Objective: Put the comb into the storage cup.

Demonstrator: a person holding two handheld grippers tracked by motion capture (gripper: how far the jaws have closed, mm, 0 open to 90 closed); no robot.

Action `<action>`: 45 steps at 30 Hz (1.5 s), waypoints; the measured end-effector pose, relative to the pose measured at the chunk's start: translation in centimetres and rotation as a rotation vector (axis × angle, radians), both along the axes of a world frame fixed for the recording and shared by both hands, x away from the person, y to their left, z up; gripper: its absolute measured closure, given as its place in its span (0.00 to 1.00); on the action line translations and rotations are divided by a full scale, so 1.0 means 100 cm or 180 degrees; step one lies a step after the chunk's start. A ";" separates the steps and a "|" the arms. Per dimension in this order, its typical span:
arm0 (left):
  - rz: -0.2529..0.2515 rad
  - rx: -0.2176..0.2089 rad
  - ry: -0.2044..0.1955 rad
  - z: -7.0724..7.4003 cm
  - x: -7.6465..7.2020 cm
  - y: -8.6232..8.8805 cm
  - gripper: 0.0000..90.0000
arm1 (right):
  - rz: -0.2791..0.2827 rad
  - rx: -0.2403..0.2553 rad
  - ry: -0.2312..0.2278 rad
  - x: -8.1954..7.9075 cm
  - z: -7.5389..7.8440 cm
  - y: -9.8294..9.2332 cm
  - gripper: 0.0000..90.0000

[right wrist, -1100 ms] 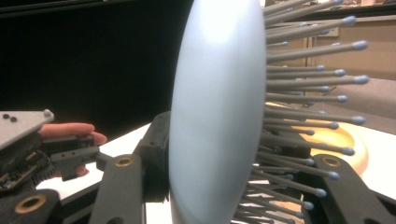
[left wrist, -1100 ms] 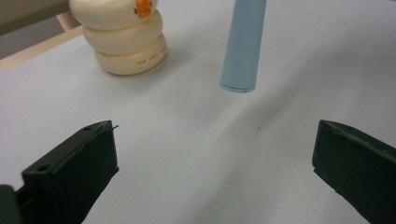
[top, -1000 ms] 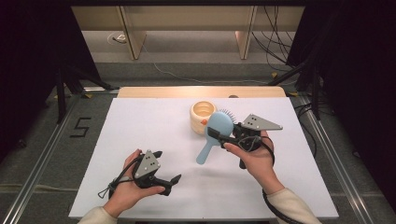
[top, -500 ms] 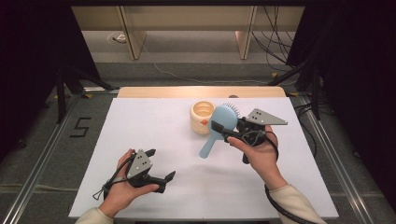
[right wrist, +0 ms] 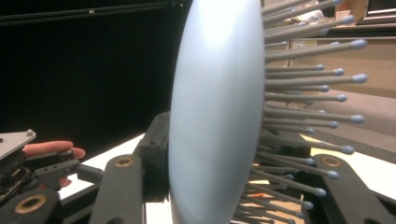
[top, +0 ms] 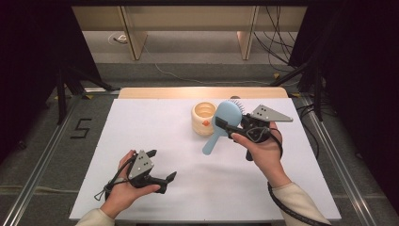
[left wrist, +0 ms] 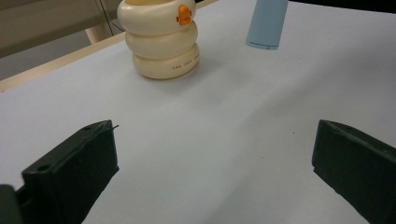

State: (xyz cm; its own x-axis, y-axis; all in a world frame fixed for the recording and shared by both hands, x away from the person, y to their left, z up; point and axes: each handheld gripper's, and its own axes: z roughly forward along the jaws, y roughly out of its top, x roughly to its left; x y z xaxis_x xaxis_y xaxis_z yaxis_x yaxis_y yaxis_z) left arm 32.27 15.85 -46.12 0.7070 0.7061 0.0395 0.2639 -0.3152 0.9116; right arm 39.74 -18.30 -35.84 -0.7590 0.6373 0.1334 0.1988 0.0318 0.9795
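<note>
Nearest to you, your left gripper (top: pixel 162 165) rests low over the front of the white table top (top: pixel 155 132), with its black jaws spread wide and nothing between them; in the left gripper view they frame only bare table. It looks idle for now, so whatever is left falls mainly to your other hand.

Farther out on your right, your right gripper (top: pixel 225 125) has its jaws clamped on the head of the light blue plastic hairbrush with the round paddle head and short handle (top: pixel 225 121). In the right gripper view the smooth back of the hairbrush (right wrist: pixel 217 112) sits against one jaw and the ball-tipped bristles press toward the other, so the grip looks firm. The brush is off the table, and its handle hangs down and toward you, with the tip just above the surface as far as the high view tells.

Just beyond and to the left of the brush stands the cream-coloured holder made of stacked rings with a small orange duck on its rim (top: pixel 204 118), upright and, from above, apparently empty. In the left gripper view the holder (left wrist: pixel 161 39) stands with the blue handle near its right side and apart from it.

So I'd say the pick-up is done and the brush is already beside the holder. What seems left is to bring the handle over the opening, lower it in, and let go.
</note>
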 end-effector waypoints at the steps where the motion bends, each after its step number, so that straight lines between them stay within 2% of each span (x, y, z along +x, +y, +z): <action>1: -0.0002 0.0000 0.0001 0.000 0.000 0.000 0.00 | -0.0018 0.0004 -0.0019 0.001 0.002 0.000 0.56; 13: -0.0007 -0.0011 -0.0005 0.000 0.000 0.000 0.00 | -0.0088 0.0041 -0.0066 0.007 0.011 -0.003 0.56; 45: 0.0013 -0.0002 -0.0017 0.000 0.001 0.001 0.01 | -0.0182 0.0126 -0.0140 0.019 0.021 -0.004 0.56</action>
State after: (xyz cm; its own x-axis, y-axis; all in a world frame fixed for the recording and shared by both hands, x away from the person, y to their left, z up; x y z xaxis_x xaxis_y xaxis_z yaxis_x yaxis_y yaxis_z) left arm 32.38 15.91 -46.12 0.7038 0.7091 0.0427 0.2604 -0.3134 0.9132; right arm 41.61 -18.68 -33.73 -0.7271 0.6747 0.1266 0.1560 -0.0172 0.9876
